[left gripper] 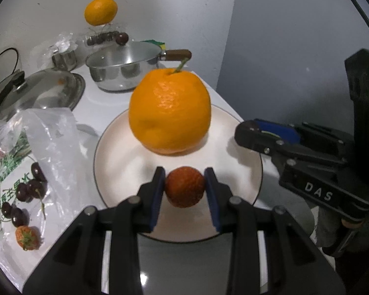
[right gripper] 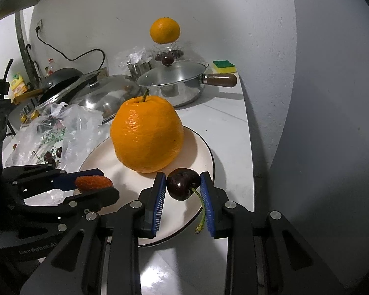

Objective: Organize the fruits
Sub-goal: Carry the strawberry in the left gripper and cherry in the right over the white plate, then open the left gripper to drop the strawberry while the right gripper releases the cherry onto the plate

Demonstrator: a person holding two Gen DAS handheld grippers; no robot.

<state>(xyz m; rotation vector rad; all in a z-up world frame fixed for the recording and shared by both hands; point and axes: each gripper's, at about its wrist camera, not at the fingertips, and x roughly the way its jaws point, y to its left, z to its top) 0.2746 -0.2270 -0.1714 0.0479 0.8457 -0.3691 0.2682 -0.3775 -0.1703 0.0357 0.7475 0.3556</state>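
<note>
A large orange (left gripper: 170,113) (right gripper: 147,135) stands on a white plate (left gripper: 125,162) (right gripper: 98,157). My left gripper (left gripper: 185,184) (right gripper: 96,183) is shut on a red strawberry (left gripper: 185,187) (right gripper: 93,182), held just above the plate's near part. My right gripper (right gripper: 183,184) (left gripper: 248,132) is shut on a dark cherry (right gripper: 183,184) whose green stem (right gripper: 201,211) hangs down; it hovers over the plate's right front rim. In the left wrist view the cherry is hidden inside the right gripper.
A plastic bag (left gripper: 17,172) (right gripper: 56,127) left of the plate holds several cherries (left gripper: 27,191) and a strawberry (left gripper: 27,238). Behind stand a lidded saucepan (left gripper: 120,68) (right gripper: 174,81), a steel lid (left gripper: 37,91), a second orange (left gripper: 100,10) (right gripper: 164,30) on a glass container, and a sponge (right gripper: 223,66).
</note>
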